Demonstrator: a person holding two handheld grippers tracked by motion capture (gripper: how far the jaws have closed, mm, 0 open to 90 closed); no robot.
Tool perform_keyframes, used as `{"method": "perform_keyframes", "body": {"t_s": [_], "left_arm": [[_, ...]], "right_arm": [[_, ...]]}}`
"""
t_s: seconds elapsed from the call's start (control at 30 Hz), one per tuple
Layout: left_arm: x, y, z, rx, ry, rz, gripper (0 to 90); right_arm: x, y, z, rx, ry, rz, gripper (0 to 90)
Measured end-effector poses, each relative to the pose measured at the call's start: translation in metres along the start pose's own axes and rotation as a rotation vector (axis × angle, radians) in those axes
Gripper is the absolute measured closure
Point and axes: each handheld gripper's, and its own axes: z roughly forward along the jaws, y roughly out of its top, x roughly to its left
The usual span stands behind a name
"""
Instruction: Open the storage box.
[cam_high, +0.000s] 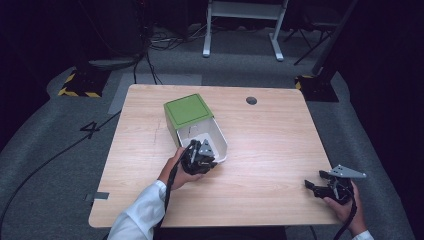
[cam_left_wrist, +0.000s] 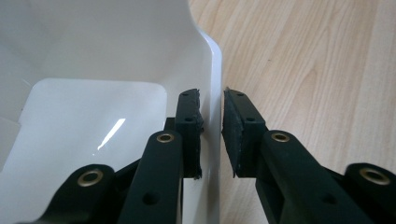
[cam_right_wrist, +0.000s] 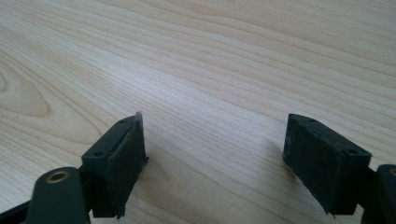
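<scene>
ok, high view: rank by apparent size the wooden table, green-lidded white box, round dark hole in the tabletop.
1. Wooden table
2. Green-lidded white box
3. Round dark hole
No close calls.

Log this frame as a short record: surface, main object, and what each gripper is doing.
surface: wooden table
object: green-topped box with a white drawer pulled out toward the person
left gripper: jaws astride the drawer's side wall, one inside and one outside, nearly closed on it
right gripper: open over bare wood near the table's right front corner, holding nothing
floor: grey carpet with cables
</scene>
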Motion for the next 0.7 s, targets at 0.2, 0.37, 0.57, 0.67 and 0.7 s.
{"method": "perform_keyframes", "body": {"t_s": [0.2,0.37,0.57,0.67,0.7], "left_arm": [[-0.010,0.005,0.001,0.022,0.010,-0.006,76.3],[-0.012,0.006,0.000,0.013,-0.001,-0.010,76.0],[-0.011,0.006,-0.003,0.003,-0.010,-0.009,71.0],[-0.012,0.007,-0.007,-0.011,-0.013,-0.006,68.0],[-0.013,0.007,-0.009,-0.019,-0.012,-0.002,66.3]], "right_arm": [[0.000,0.000,0.000,0.000,-0.002,-0.001,20.9],[0.000,0.000,0.000,0.000,-0.001,-0.001,21.0],[0.000,0.000,0.000,0.000,-0.001,0.000,21.0],[0.000,0.000,0.000,0.000,-0.001,-0.001,21.0],[0.000,0.000,0.000,0.000,-0.001,-0.001,21.0]]}}
